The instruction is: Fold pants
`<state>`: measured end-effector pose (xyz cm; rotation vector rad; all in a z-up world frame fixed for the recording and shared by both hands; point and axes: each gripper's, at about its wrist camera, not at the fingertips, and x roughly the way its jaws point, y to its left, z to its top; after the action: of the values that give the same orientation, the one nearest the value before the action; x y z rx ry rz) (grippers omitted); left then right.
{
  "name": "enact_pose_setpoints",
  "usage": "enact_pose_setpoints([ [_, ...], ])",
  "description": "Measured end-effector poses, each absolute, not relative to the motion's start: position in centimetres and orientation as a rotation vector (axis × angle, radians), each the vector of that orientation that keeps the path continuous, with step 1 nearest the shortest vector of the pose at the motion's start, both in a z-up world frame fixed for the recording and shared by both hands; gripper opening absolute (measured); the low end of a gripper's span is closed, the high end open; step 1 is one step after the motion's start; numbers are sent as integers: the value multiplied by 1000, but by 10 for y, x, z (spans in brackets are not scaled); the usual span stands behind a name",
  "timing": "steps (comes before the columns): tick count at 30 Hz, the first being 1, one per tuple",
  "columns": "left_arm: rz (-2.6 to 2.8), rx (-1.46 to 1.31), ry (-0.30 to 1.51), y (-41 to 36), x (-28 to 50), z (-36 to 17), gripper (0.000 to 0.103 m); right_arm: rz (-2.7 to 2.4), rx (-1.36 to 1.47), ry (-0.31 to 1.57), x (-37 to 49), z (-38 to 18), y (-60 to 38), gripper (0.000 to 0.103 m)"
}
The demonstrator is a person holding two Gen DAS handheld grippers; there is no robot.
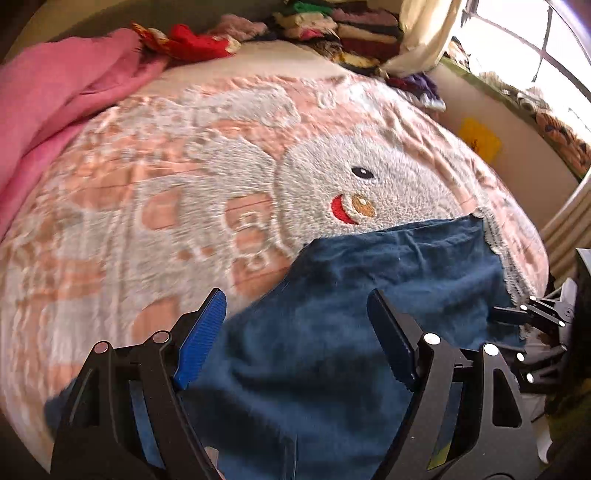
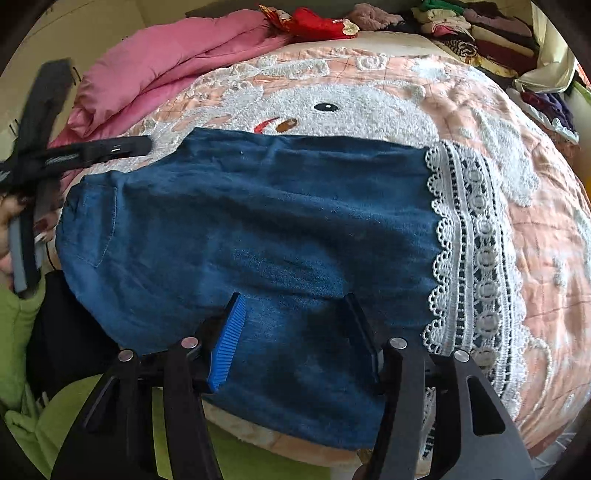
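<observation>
**Pants lying folded on the bed — both grippers standing open above them**

Working left to right across the bed: a pink quilt (image 2: 155,62) is bunching along the bed's far left edge, and the left gripper (image 1: 295,339) is hovering just past the pants' left end, its jaws standing wide with nothing between the pads. The blue pants (image 2: 251,229) are lying flat near the front edge of the bedspread (image 2: 535,221), a pocket seam showing at their left end and a white lace hem (image 2: 469,251) finishing their right end. The right gripper (image 2: 295,339) is hanging over the pants' near edge, jaws parted and pads pressing on nothing.

Progress, as a judgement: the pants are appearing as one compact rectangle, so at least one fold is likely done — whether a further fold across the length is remaining cannot be settled from these views. Cloth is wrinkling slightly mid-panel.

Writing and labels: none is readable. The bedspread is carrying only a cartoon animal face; the stacked clothes (image 2: 480,29) at the far right corner are showing no legible tags.
</observation>
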<state>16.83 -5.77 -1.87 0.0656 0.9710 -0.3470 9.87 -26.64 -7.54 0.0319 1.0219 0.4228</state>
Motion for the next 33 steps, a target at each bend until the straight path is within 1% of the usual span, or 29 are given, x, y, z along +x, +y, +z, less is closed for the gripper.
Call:
enact_pose_setpoints([
  [5, -390, 60, 1032, -72, 199, -45, 71, 436, 58, 1013, 99, -79, -271, 54],
  [6, -392, 51, 1039, -73, 202, -50, 62, 437, 60, 1014, 99, -79, -272, 54],
  [7, -410, 35, 1048, -74, 204, -54, 49, 437, 60, 1014, 99, -79, -272, 54],
  [8, -428, 20, 1055, -75, 205, -55, 20, 437, 60, 1015, 99, -80, -272, 54],
  [9, -459, -2, 1058, -77, 205, -54, 5, 436, 61, 1015, 99, -80, -272, 54],
  [10, -466, 2, 1052, -79, 204, -52, 5, 436, 61, 1015, 99, -80, -273, 54],
  [12, -447, 48, 980, -82, 202, -37, 5, 434, 65, 1016, 100, -81, -273, 54],
  [14, -443, 32, 963, -79, 205, -34, 5, 430, 66, 1016, 100, -82, -273, 54],
  [19, -424, 51, 994, -81, 211, -60, 5, 448, 60, 1023, 102, -77, -273, 53],
  [23, -432, 52, 969, -79, 207, -56, 6, 366, 125, 904, 116, -41, -312, 53],
  [26, -428, 47, 968, -77, 206, -59, 7, 285, 164, 867, 139, -29, -346, 53],
  [29, -426, 60, 955, -78, 205, -59, 8, 236, 163, 890, 170, -33, -369, 53],
  [31, -427, 60, 950, -78, 204, -60, 8, 242, 168, 913, 187, -41, -376, 60],
  [33, -428, 54, 950, -77, 204, -61, 8, 257, 191, 954, 206, -56, -381, 60],
])
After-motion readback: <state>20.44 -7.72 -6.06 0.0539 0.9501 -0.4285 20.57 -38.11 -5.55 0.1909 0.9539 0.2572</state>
